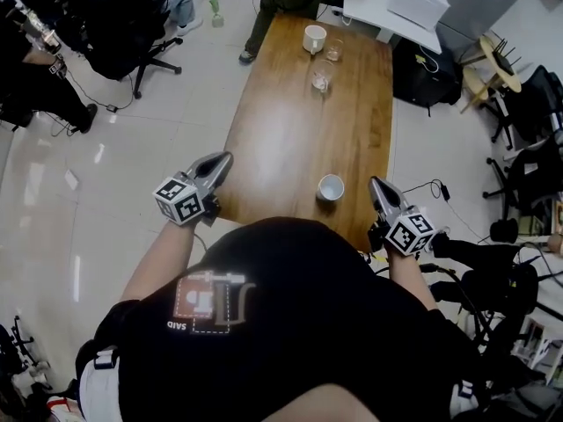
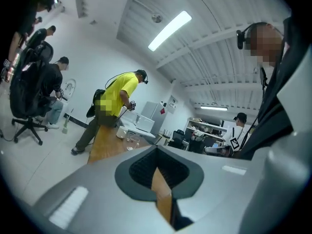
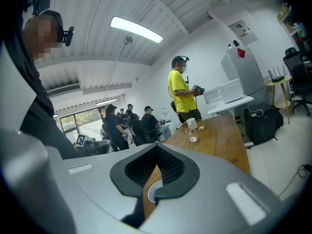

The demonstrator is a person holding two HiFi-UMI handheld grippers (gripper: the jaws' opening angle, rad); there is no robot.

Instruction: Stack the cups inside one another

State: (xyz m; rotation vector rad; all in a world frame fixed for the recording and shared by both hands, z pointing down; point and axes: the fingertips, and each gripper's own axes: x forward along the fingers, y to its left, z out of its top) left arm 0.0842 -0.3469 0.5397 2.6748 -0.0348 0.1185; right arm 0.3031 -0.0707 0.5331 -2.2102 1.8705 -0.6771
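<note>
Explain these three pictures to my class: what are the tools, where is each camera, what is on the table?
A person holds a two-jaw gripper in each hand; there is no robot arm. The head view looks down from the person's head; the two gripper views look along each gripper's jaws. The left gripper and right gripper are both shut, holding nothing. On the wooden table stand a near white cup, a far white cup and two clear glasses.

Head view steeply down; 2 gripper views level, all sharing table (image 1: 290, 139), far mug (image 1: 314, 39).
</note>
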